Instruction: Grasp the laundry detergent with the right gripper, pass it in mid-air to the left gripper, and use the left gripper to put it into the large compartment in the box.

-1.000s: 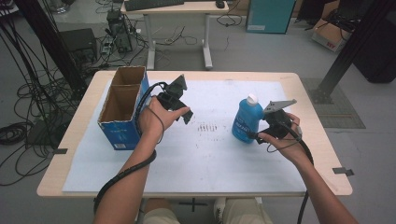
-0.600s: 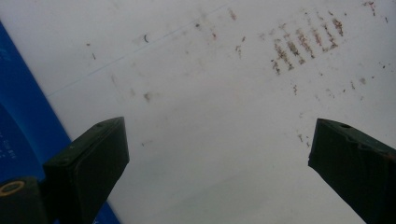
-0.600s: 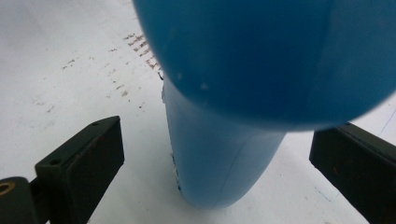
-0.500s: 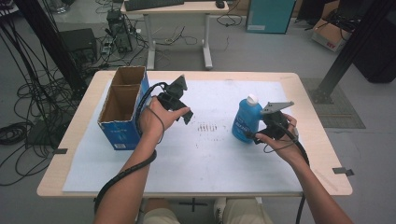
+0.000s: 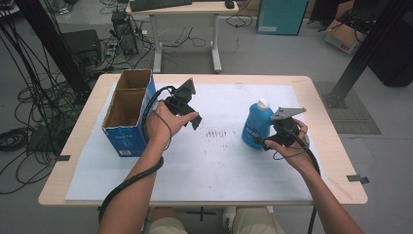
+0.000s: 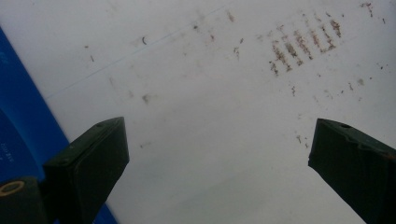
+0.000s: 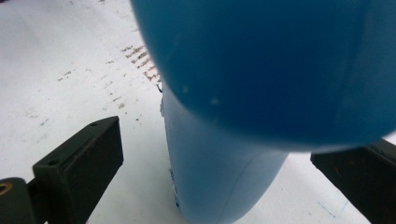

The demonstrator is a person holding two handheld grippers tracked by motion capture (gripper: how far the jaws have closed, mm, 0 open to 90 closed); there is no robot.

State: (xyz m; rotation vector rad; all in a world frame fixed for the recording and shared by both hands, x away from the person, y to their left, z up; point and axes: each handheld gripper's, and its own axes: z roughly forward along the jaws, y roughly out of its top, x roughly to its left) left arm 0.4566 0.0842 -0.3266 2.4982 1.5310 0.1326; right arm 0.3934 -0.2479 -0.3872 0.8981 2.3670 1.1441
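Item one: my left gripper (image 5: 194, 118), jaws spread wide over the bare white sheet (image 5: 195, 165), gripping nothing, just beside the open blue cardboard box (image 5: 127, 114). Item two: my right gripper (image 5: 267, 141), jaws likewise wide, set either side of the blue bottle (image 5: 256, 124) without closing on it. I logged that bottle upright, white-capped, on the sheet's right half. Item three: brown scuff marks (image 5: 215, 133) lay between both grippers.

Box (image 5: 127, 113) at table's (image 5: 331, 161) left, bottle (image 5: 256, 125) right of centre, marks (image 5: 215, 132) between them
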